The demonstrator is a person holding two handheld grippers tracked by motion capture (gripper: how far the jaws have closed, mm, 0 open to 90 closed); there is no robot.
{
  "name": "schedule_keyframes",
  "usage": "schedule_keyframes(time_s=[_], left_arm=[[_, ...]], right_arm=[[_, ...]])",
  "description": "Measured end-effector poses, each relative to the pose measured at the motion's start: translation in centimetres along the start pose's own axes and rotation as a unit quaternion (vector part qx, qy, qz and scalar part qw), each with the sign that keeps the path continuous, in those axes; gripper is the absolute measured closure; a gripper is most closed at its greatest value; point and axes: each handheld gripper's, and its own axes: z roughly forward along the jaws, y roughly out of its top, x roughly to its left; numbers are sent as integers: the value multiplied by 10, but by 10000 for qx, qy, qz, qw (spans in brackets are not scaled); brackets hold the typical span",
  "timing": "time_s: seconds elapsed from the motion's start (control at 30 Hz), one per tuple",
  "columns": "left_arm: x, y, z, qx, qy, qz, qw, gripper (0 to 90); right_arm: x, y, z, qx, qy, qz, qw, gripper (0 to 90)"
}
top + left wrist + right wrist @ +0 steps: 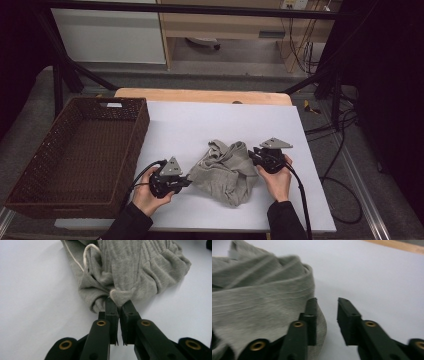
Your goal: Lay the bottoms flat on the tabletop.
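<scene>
While one grey garment [226,172] lies bunched mid-table near the front edge, the left gripper [119,305] pinches its fold and the right gripper [326,305], jaws apart, holds nothing; one wicker basket [30,165] borders left, bare sheet [210,120] beyond.

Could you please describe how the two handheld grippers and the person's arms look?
Both the left gripper and the right gripper are black, each with two flat, blocky jaws fixed by brass-coloured rivets. A grey three-cornered plate sits on top of each, and a black cable trails back from each. The person wears black long sleeves.
</scene>
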Motion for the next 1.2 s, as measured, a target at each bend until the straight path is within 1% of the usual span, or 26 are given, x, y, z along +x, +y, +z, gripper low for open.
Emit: schedule_keyframes(time_s=[0.03,0.07,0.13,0.17,0.2,0.23,0.3,0.37,0.4,0.5,0.53,0.6,0.63,0.67,0.73,0.8,0.83,0.93,0.97,1.0,1.03,1.07,1.1,1.13,1.17,1.2], left_arm=[[0,-1,1,9,-1,-9,10000,852],[0,-2,2,23,-20,-32,10000,851],[0,-3,3,36,-23,-44,10000,850],[0,-3,3,35,-33,-62,10000,849],[0,-3,4,34,-35,-67,10000,849],[-1,-3,4,34,-31,-63,10000,849],[-2,-3,4,31,-19,-65,10000,848],[-3,-3,4,26,5,-71,10000,847],[-3,-3,3,41,6,-48,10000,847],[-3,-3,3,43,-17,-59,10000,848],[-2,-3,3,37,-22,-66,10000,848],[-3,-3,2,34,-33,-61,10000,849],[-3,-3,1,42,-40,-43,10000,849],[-3,-3,1,36,-56,-58,10000,849],[-4,-2,-1,56,-98,-37,9999,850],[-6,-2,-2,55,-157,-21,9999,850],[-8,-2,-3,48,-183,-4,9998,851],[-14,-1,-3,42,-252,52,9997,851],[-16,0,-2,58,-269,88,9996,850],[-18,0,-1,67,-280,125,9995,850],[-20,1,1,84,-276,167,9994,850],[-22,1,2,78,-278,169,9994,849],[-24,1,3,77,-282,186,9994,848],[-25,1,4,98,-270,215,9994,834],[-25,1,4,98,-261,220,9994,834],[-24,1,3,86,-289,185,9994,798]], right_arm=[[2,0,-6,-48,51,21,10000,567],[4,0,-12,-90,101,-22,9999,518],[9,-2,-24,-123,175,-67,9997,458],[11,-3,-29,-77,299,-71,9995,423],[15,-6,-33,-67,409,-95,9991,417],[18,-9,-36,-56,465,-167,9988,409],[24,-16,-38,101,549,-249,9981,395],[26,-22,-34,255,529,-336,9977,395],[26,-24,-30,363,529,-326,9974,398],[22,-28,-17,587,538,-249,9965,438],[21,-28,-13,660,511,-235,9962,485],[20,-30,-5,769,580,-293,9949,640],[20,-29,-2,835,596,-306,9943,759],[20,-28,0,869,594,-382,9937,807],[19,-23,2,797,612,-427,9940,833],[21,-13,5,607,560,-505,9953,838],[22,-7,8,465,501,-523,9963,839],[26,13,21,110,387,-589,9975,838],[27,18,27,20,361,-613,9975,834],[28,26,39,102,320,-580,9978,804],[28,26,39,102,320,-580,9978,804],[27,27,43,183,290,-503,9981,755],[26,27,45,243,258,-444,9984,681],[24,25,39,252,136,-469,9985,601],[24,25,39,252,136,-469,9985,601],[23,21,25,150,182,-408,9989,513]])
